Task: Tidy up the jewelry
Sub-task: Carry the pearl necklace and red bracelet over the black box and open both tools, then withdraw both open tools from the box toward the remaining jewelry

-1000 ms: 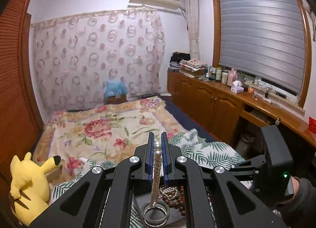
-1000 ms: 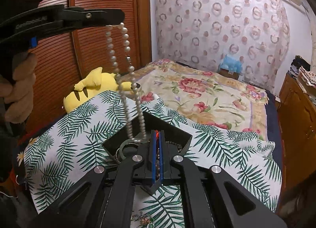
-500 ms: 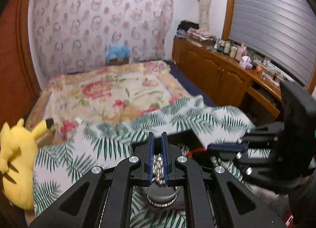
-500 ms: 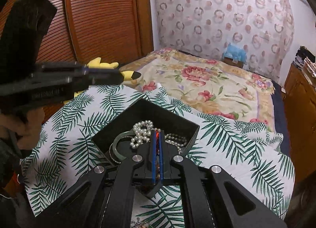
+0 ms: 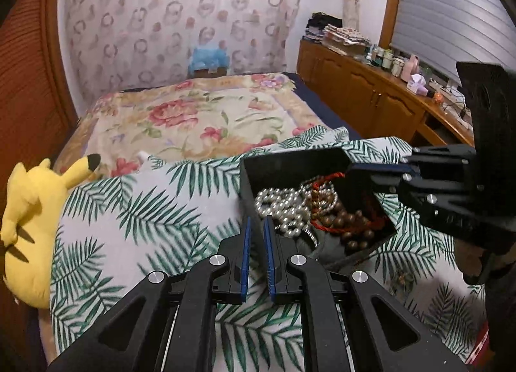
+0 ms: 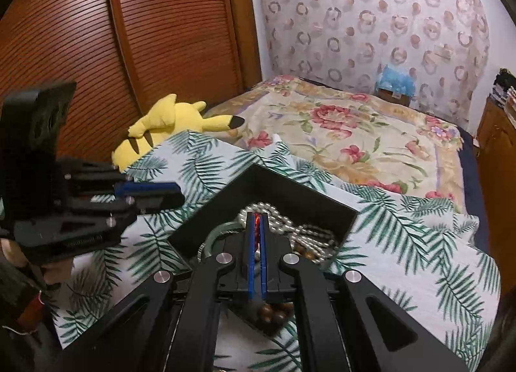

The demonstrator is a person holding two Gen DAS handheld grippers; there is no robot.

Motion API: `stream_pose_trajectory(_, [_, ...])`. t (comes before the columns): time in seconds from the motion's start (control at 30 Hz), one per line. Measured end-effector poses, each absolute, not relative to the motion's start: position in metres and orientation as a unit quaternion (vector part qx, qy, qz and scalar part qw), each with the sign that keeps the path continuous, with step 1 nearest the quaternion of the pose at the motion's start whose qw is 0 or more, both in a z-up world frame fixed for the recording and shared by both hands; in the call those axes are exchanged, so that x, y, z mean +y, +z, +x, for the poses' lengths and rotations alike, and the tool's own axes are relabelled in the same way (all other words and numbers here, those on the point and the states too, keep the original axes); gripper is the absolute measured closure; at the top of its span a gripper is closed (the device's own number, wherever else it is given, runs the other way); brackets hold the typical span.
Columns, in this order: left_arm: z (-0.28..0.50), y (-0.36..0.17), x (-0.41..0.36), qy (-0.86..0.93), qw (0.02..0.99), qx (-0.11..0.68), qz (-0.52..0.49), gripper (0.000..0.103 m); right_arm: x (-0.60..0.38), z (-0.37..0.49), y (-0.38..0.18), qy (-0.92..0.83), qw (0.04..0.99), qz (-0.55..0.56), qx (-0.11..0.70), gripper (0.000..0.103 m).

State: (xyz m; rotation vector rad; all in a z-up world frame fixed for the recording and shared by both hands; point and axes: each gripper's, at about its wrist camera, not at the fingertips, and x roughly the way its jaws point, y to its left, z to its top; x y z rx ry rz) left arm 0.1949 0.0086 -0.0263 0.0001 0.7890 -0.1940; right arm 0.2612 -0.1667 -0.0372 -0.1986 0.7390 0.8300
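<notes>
1. Pearl necklace (image 5: 283, 207) is lying heaped in the black box (image 5: 290, 162) on the palm-print cloth (image 5: 145, 210), no clear long axis.
2. Left gripper (image 5: 256, 226) is hovering beside the box, fingers slightly parted, empty.
3. Right gripper (image 6: 257, 223) is reaching over the box, fingers pinching a red cord (image 6: 257, 218).

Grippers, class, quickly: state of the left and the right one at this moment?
Left gripper: open, empty, beside the black box.
Right gripper: shut on something red inside the box; what it is cannot be told.

Dim, warm indoor light; strong fisheye bending and dark corners; slight motion blur, soft shadows
</notes>
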Motion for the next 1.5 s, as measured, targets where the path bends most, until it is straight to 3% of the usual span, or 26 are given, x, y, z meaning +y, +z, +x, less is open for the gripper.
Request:
stream_pose_trajectory(0.2, [0.183,-0.032,0.016,-0.088,0.917,0.388,-0.007,0.095,-0.149,0.260,-0.042,0.396,0.845,-0.116,0.340,0.097])
stream_pose_trajectory(0.23, [0.182,-0.032,0.017,-0.087,0.917,0.389,-0.007,0.095,-0.148,0.260,-0.045,0.392,0.845,-0.122,0.342,0.093])
stream_pose_trajectory(0.3, [0.176,-0.032,0.018,-0.086,0.917,0.390,-0.009,0.095,-0.149,0.263,-0.051,0.385,0.846,-0.124,0.347,0.066])
stream_pose_trajectory(0.4, [0.169,-0.032,0.019,-0.085,0.917,0.389,-0.010,0.091,-0.156,0.262,-0.054,0.377,0.850,-0.114,0.349,0.065])
stream_pose_trajectory(0.47, [0.162,-0.032,0.019,-0.085,0.918,0.386,-0.011,0.084,-0.163,0.257,-0.052,0.368,0.856,-0.112,0.345,0.065])
stream_pose_trajectory(0.7, [0.133,-0.035,0.016,-0.090,0.922,0.377,-0.009,0.082,-0.190,0.216,-0.046,0.349,0.872,-0.107,0.325,0.065])
stream_pose_trajectory(0.77, [0.123,-0.039,0.013,-0.092,0.922,0.376,-0.007,0.076,-0.197,0.201,-0.047,0.342,0.876,-0.106,0.322,0.065])
stream_pose_trajectory(1.0, [0.088,-0.052,0.005,-0.103,0.920,0.379,-0.004,0.071,-0.221,0.147,-0.061,0.323,0.884,-0.104,0.320,0.063])
stream_pose_trajectory(1.1, [0.074,-0.056,-0.001,-0.109,0.920,0.377,0.000,0.064,-0.233,0.128,-0.068,0.311,0.888,-0.101,0.323,0.061])
stream_pose_trajectory(1.23, [0.059,-0.060,-0.005,-0.116,0.919,0.377,0.004,0.040,-0.249,0.110,-0.077,0.296,0.890,-0.091,0.333,0.061])
stream_pose_trajectory(1.37, [0.045,-0.065,-0.010,-0.124,0.916,0.382,0.005,0.027,-0.261,0.096,-0.084,0.280,0.894,-0.086,0.340,0.061])
stream_pose_trajectory(1.5, [0.033,-0.074,-0.015,-0.132,0.912,0.388,0.008,0.025,-0.272,0.086,-0.097,0.268,0.892,-0.078,0.355,0.061])
